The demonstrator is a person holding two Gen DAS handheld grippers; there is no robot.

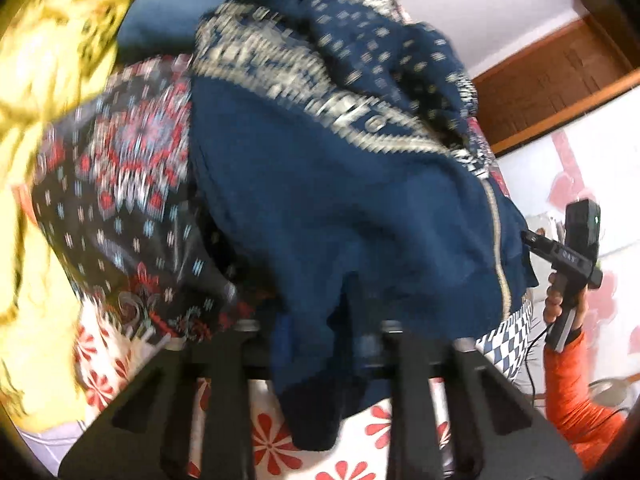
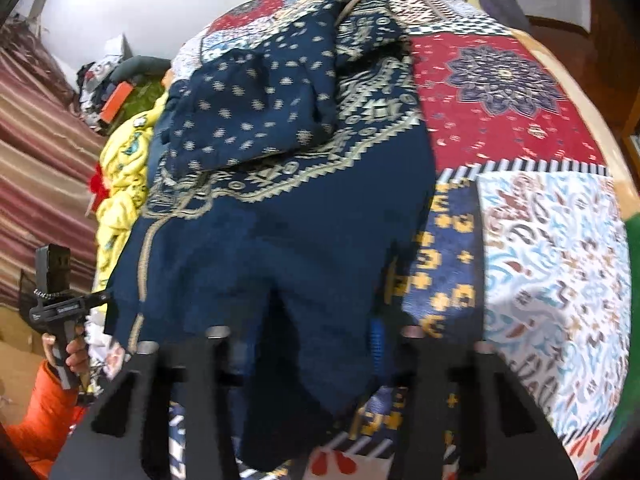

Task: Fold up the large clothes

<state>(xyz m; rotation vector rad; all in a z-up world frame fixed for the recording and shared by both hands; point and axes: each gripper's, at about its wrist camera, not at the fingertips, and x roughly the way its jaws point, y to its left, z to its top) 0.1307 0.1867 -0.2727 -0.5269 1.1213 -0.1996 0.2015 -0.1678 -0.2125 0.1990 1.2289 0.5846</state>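
A large navy garment (image 1: 320, 208) with cream patterned borders lies crumpled on the patchwork bedspread (image 2: 520, 216); it also shows in the right wrist view (image 2: 288, 216). My left gripper (image 1: 316, 332) is shut on the garment's near hem, with cloth bunched between its fingers. My right gripper (image 2: 316, 340) is shut on the hem as well, with cloth draped down between its fingers. The right gripper also shows in the left wrist view (image 1: 532, 238), touching the garment's right edge. The left gripper shows in the right wrist view (image 2: 102, 298) at the garment's left edge.
A yellow garment (image 1: 44, 92) and a dark floral cloth (image 1: 120, 200) lie to the left of the navy one. A striped curtain (image 2: 36, 168) hangs at the left. A wooden headboard (image 1: 560, 92) and the bed's wooden edge (image 2: 600, 136) border the bed.
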